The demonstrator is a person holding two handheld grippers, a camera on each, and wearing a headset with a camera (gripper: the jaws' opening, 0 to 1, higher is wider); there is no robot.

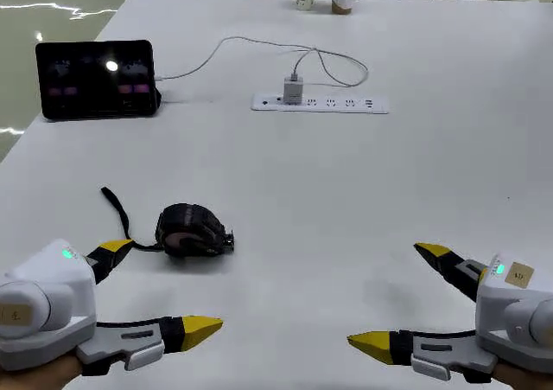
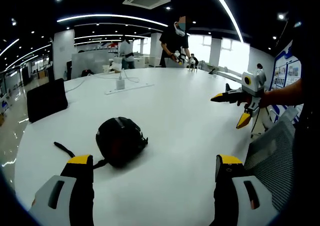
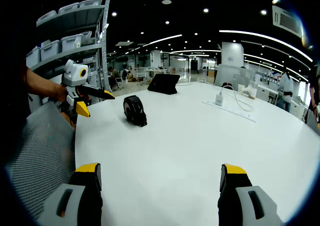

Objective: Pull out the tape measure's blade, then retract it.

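- Toward the lower left of the head view, the black, rounded plastic tape measure is sitting on the smooth white worktop. It is lying just ahead of the left claw and well apart from the right claw.
- Both yellow-tipped black claws are hovering with their jaws spread wide, gripping nothing.
- The case is lying with its long axis across the frame, and its blade mouth seems to be pointing right. A thin black wrist strap is trailing toward the upper left.
- Being nearer, the left claw is probably the one to pin the case, leaving the blade tip to the right.
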